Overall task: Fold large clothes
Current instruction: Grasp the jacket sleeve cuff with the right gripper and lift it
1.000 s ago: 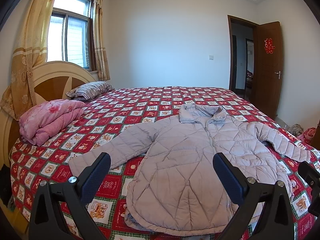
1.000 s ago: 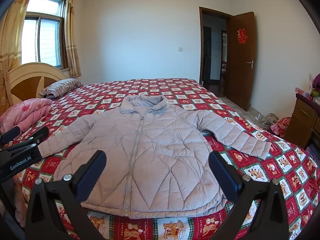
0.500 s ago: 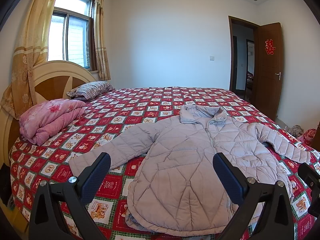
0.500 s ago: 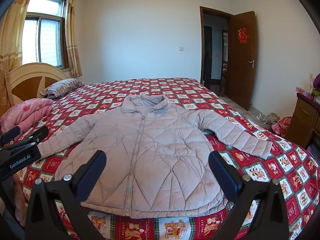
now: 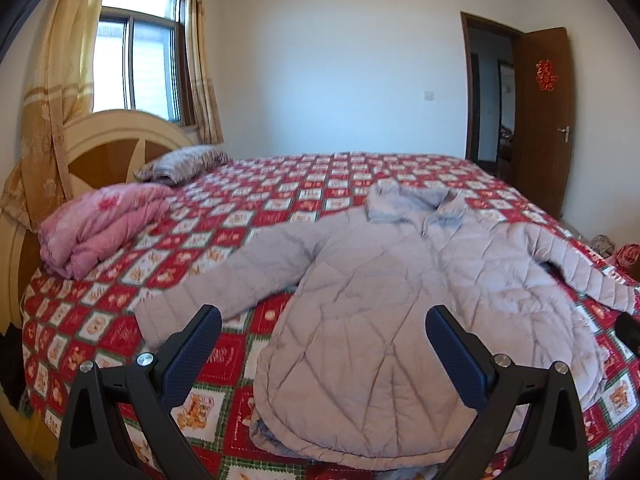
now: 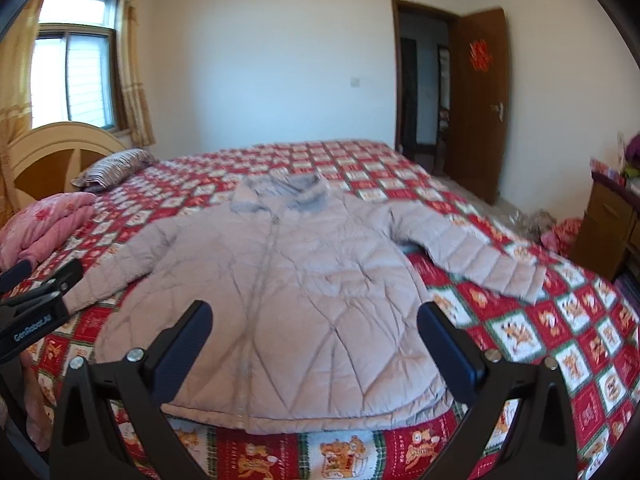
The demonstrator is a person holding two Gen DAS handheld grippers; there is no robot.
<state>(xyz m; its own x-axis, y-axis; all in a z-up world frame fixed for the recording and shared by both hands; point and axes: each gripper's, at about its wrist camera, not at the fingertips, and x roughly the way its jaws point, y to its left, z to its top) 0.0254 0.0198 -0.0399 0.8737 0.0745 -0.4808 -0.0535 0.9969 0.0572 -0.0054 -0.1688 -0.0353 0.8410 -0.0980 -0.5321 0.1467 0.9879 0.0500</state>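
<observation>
Lying spread on the bed (image 6: 520, 332), the jacket (image 6: 304, 296) faces two wide-open, empty grippers (image 5: 322, 344) (image 6: 314, 340)

Bed cover (image 5: 304, 184): red checked, spread flat
Pink quilt (image 5: 100, 224): folded, near left
Striped pillow (image 5: 182, 162): far left, by headboard (image 5: 116, 148)
Door (image 6: 478, 100): open, far right
Cabinet (image 6: 612, 228): right edge

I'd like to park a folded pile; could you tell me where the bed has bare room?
Free: the far stretch beyond the jacket's collar, toward the wall. Crowded: the headboard side, with the pink quilt and pillow.
</observation>
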